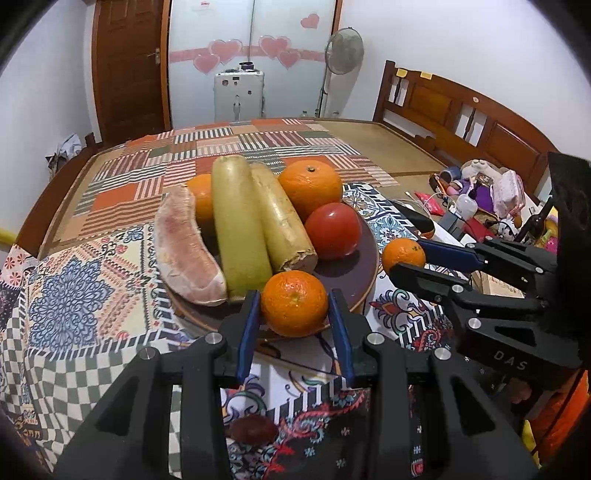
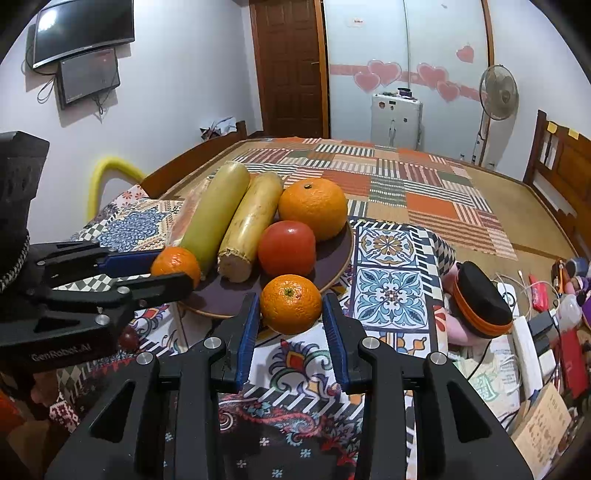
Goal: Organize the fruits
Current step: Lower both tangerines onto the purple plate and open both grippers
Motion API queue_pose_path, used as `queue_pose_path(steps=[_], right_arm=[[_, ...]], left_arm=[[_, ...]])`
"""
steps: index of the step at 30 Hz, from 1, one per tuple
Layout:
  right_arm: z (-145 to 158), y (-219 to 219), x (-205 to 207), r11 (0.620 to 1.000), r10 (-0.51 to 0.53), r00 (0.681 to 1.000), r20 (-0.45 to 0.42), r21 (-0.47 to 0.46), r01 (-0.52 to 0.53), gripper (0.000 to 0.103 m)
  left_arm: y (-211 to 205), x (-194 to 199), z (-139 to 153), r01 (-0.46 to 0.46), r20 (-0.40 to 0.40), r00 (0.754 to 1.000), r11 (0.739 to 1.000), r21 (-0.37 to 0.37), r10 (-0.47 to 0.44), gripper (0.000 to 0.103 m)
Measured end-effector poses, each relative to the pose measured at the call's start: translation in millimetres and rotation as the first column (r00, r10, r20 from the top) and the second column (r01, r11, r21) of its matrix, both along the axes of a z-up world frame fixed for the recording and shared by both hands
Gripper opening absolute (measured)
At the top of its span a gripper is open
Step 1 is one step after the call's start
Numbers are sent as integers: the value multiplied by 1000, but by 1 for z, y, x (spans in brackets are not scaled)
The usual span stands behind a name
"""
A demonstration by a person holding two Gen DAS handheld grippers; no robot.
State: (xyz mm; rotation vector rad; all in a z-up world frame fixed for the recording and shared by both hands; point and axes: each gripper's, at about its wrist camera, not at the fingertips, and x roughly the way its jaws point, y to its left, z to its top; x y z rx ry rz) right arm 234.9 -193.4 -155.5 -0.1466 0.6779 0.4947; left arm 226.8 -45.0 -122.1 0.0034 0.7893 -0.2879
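Wall television (image 2: 85, 31) shows rightward only; both tongs (image 1: 294, 312) (image 2: 291, 314) clasp 1 mandarin (image 1: 294, 302) each.

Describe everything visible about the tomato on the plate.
The tomato is round, red and glossy, whole and unmarked. It sits on the dark plate toward its right side, just in front of a large orange and beside the cut end of a yellowish stalk. Neither gripper touches it.
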Motion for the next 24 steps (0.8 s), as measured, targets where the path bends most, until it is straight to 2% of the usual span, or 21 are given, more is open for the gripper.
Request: queue_pose_path(steps=[10, 24], right_arm=[[-1, -5, 3, 1000, 1, 1000, 0, 1, -1, 32], [-6, 13, 11, 999, 32, 999, -10, -26, -32, 32]], left_arm=[[-13, 8, -2, 4, 11, 1000, 1000, 24, -4, 37], [11, 0, 6, -18, 20, 1000, 999, -27, 19, 39]])
